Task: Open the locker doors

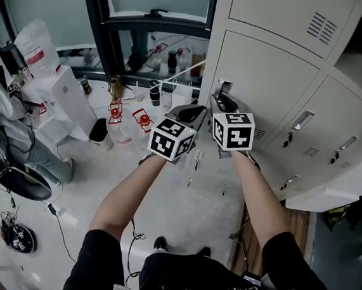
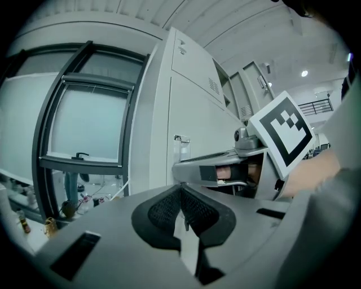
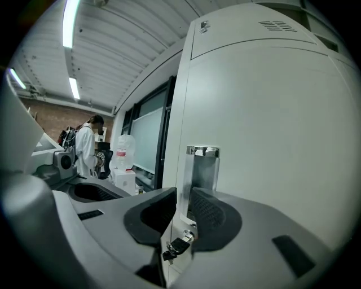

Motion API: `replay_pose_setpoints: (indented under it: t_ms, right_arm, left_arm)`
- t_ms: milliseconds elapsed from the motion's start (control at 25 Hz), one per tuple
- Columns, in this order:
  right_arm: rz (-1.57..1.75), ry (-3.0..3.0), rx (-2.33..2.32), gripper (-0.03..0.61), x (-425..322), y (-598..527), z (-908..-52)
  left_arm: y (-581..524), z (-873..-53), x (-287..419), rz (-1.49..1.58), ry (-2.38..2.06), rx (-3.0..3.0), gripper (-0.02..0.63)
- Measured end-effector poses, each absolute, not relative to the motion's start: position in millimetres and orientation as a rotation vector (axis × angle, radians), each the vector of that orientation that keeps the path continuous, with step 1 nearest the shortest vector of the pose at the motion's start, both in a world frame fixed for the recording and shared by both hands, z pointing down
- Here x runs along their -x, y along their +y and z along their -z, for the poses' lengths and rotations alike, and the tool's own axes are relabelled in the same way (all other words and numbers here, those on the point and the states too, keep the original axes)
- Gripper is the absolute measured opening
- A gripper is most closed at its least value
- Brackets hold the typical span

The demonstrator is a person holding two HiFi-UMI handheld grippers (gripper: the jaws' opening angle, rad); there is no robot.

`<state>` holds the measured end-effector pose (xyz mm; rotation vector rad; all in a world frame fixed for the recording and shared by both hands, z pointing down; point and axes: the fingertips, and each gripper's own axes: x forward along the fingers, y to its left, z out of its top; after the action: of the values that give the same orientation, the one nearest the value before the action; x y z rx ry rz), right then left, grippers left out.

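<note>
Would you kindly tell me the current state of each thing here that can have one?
Left gripper: jaws shut, nothing between them.
Right gripper: jaws closed on the chrome handle.
Locker door: looks shut, not yet pulled.
Key: sitting in the lock below the handle.
Ceiling lights: on.
</note>
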<state>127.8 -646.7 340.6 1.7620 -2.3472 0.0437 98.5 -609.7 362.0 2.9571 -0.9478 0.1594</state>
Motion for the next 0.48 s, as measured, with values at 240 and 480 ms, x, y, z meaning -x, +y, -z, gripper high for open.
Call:
replay_pose_setpoints:
  t_ms: [240, 480]
  right_arm:
    - [-0.063, -2.350, -1.793, 0.077, -127.4, -652.2, -343.1]
    - [-0.111, -2.364, -1.768, 0.066, -125.4, -648.1, -344.3]
  left_arm:
    - [-612.8, -367.0, -87.1, -0.178, -0.935, -2.955, 0.020]
    - [-607.9, -367.1, -80.7, -0.208, -0.896, -2.988, 0.020]
